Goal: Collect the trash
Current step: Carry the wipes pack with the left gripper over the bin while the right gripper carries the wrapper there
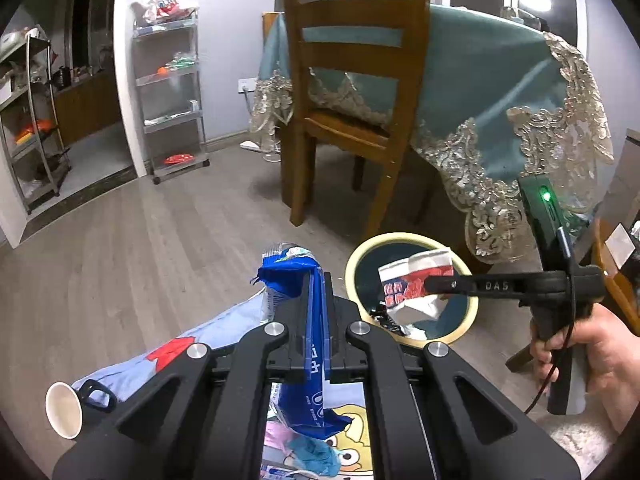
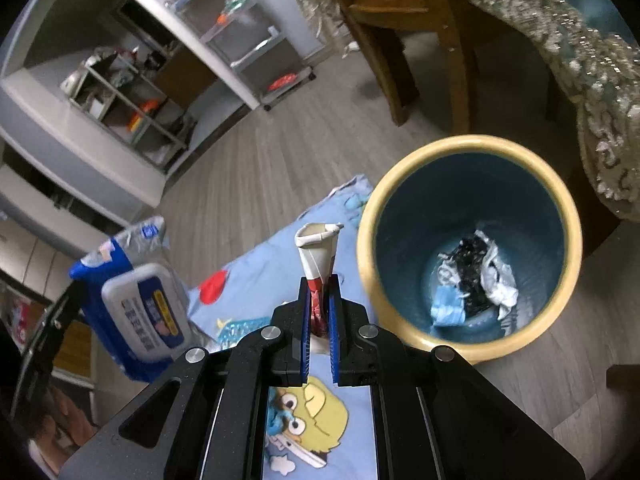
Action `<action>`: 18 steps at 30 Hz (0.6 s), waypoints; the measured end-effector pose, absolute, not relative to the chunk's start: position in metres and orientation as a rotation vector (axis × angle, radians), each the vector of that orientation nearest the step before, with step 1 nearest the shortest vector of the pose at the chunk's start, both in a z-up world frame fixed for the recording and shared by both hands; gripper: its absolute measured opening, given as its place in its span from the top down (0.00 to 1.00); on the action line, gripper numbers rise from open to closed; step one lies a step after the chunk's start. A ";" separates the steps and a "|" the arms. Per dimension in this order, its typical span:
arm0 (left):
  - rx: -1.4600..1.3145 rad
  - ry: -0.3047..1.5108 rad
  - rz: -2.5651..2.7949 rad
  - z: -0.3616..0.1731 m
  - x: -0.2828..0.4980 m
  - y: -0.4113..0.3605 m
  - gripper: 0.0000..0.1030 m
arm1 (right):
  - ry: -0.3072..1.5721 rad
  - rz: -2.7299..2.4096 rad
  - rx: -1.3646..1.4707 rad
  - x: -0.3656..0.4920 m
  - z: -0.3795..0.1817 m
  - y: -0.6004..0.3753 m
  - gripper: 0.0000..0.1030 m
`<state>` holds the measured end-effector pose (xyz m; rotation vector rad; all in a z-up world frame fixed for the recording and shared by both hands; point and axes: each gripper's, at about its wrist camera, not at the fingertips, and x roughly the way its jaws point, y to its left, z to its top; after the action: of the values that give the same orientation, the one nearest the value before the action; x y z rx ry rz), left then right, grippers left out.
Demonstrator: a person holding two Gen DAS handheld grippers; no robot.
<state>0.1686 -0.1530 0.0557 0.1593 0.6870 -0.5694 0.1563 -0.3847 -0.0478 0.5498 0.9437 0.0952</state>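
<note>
Standing on the floor, the bin [image 2: 468, 248] held crumpled white, black and blue scraps. Left gripper [image 1: 318, 280] was clamped on a blue wipes pack [image 1: 312, 320] beside the bin. Right gripper [image 2: 320, 284] pinched a red-and-white wrapper [image 2: 318, 248] just left of the rim.

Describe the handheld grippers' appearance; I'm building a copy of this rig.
Both are matte black frames with round silver bolts and blue-padded fingers. Seen side-on, the right gripper has a pistol-style handle, white "DAS" lettering, a dark green module with a lit green LED and a thin black cable. No sleeve shows.
</note>
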 end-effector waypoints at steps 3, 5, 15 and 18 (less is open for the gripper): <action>0.175 0.690 -0.584 0.054 0.170 -0.167 0.97 | 0.924 0.076 0.574 0.155 -0.046 -0.399 0.92; 0.182 0.697 -0.594 0.051 0.172 -0.175 0.97 | 0.911 0.061 0.588 0.154 -0.046 -0.407 0.92; 0.284 0.747 -0.689 0.011 0.186 -0.260 0.97 | 0.918 -0.064 0.695 0.149 -0.069 -0.461 0.91; 0.294 0.745 -0.706 0.005 0.190 -0.278 0.97 | 0.940 -0.110 0.703 0.149 -0.079 -0.472 0.91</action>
<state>0.1904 -0.2784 0.0054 0.2936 0.7450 -0.7061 0.1492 -0.4723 -0.0785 0.7029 0.9404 -0.1101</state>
